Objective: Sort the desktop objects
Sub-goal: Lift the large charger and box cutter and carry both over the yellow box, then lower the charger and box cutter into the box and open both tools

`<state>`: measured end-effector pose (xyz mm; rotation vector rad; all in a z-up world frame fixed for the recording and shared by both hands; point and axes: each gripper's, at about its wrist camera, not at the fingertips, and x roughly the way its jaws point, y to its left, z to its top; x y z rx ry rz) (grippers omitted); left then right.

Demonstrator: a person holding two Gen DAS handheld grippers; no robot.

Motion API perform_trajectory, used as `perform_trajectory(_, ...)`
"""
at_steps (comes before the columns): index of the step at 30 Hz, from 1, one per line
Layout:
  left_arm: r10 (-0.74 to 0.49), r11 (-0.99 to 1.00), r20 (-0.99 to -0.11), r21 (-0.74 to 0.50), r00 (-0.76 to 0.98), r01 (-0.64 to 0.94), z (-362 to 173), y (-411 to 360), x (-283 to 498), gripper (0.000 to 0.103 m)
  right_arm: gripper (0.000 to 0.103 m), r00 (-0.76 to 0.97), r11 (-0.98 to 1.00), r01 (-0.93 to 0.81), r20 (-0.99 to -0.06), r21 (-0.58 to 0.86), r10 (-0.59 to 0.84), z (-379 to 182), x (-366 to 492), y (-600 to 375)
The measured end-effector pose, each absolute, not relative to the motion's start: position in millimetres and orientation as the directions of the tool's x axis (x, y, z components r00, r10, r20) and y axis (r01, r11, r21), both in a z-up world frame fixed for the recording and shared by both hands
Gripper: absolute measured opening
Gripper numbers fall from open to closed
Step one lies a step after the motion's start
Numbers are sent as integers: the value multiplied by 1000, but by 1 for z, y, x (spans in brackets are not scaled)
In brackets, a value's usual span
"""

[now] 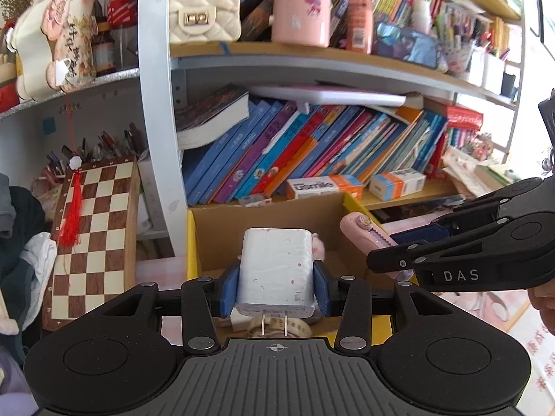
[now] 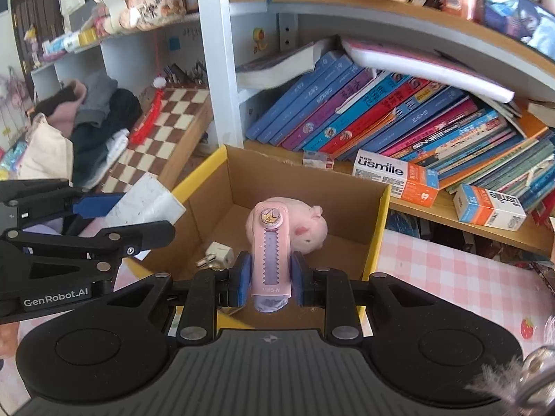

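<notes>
My left gripper [image 1: 275, 289] is shut on a white plug-in charger [image 1: 275, 270], its two prongs pointing back at the camera. It hangs over the near edge of a yellow-rimmed cardboard box [image 1: 263, 222]. My right gripper [image 2: 270, 275] is shut on a pink utility knife [image 2: 270, 246] with a crown button, held above the same box [image 2: 380, 222]. Inside the box lie a pink plush pig [image 2: 308, 225] and a small white plug adapter [image 2: 218, 254]. The left gripper with the charger [image 2: 145, 201] shows at the left of the right wrist view. The knife [image 1: 364, 230] shows at the right of the left wrist view.
Behind the box a shelf [image 2: 433, 208] holds leaning books [image 2: 381, 121] and usmile boxes [image 2: 395, 176]. A chessboard [image 1: 93, 228] leans at the left beside piled clothes [image 2: 93, 128]. A pink checked cloth [image 2: 451, 277] covers the desk right of the box.
</notes>
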<state>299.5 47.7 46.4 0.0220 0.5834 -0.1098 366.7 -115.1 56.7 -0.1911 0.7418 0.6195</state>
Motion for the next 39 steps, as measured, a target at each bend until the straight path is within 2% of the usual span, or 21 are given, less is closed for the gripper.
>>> perform_trajectory(23,5,992,-700,91,715,83,-22,52,392,42,24,378,729,-685,-857,-3,351,-28,447,-56)
perform_trajectory(39,-4,984,-710,123,704,129,-28,48,407,42,24,369,707,-707,-861,-14,351,-37,453,-50)
